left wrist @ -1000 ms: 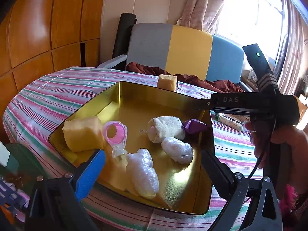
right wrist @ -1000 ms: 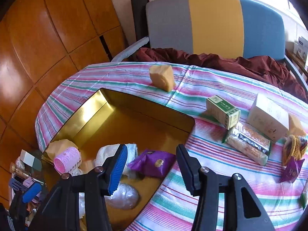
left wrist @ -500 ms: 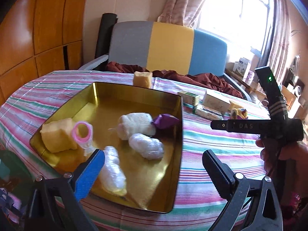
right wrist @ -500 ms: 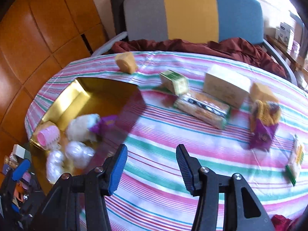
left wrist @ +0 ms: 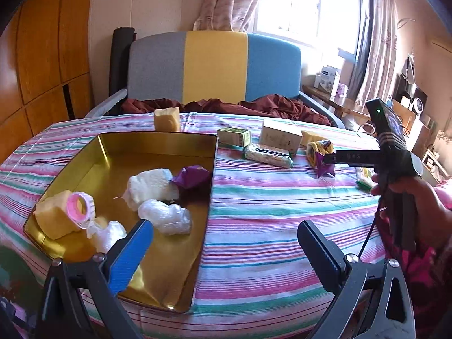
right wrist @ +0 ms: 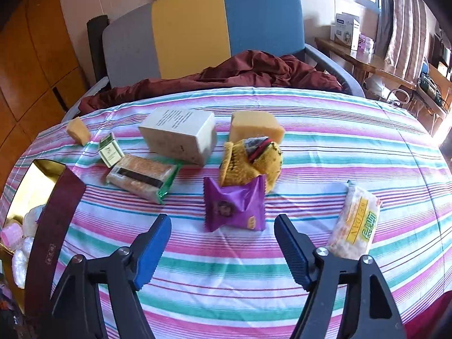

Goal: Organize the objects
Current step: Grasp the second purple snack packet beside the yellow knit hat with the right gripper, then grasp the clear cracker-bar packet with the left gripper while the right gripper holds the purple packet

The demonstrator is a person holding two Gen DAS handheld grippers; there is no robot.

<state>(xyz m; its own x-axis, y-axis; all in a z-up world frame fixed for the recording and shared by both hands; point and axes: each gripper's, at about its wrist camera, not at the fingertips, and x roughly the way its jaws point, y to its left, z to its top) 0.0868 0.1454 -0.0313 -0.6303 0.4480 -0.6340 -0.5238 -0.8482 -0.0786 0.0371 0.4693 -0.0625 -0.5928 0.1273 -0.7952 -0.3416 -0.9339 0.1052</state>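
Observation:
A gold tin tray [left wrist: 158,147] sits on the striped table at the left and holds a yellow sponge [left wrist: 53,217], a pink roller [left wrist: 80,207], white wrapped bundles [left wrist: 165,216] and a purple packet [left wrist: 192,176]. My left gripper [left wrist: 226,243] is open and empty over the tray's right edge. My right gripper [right wrist: 223,240] is open and empty just in front of a purple snack packet [right wrist: 234,206] on the cloth. Behind that packet lie a yellow knitted piece [right wrist: 248,158] and a yellow sponge [right wrist: 255,127].
On the cloth also lie a white box [right wrist: 179,138], a small green box [right wrist: 110,149], a cracker pack [right wrist: 142,178], a Weldav rice-cracker pack [right wrist: 354,220] and a small sponge [right wrist: 79,131]. A chair with dark red cloth [right wrist: 240,70] stands behind the table.
Both grippers have swung to the right. The right gripper left the tray, where a purple packet stays, and now faces the loose items on the cloth. Both stayed open.

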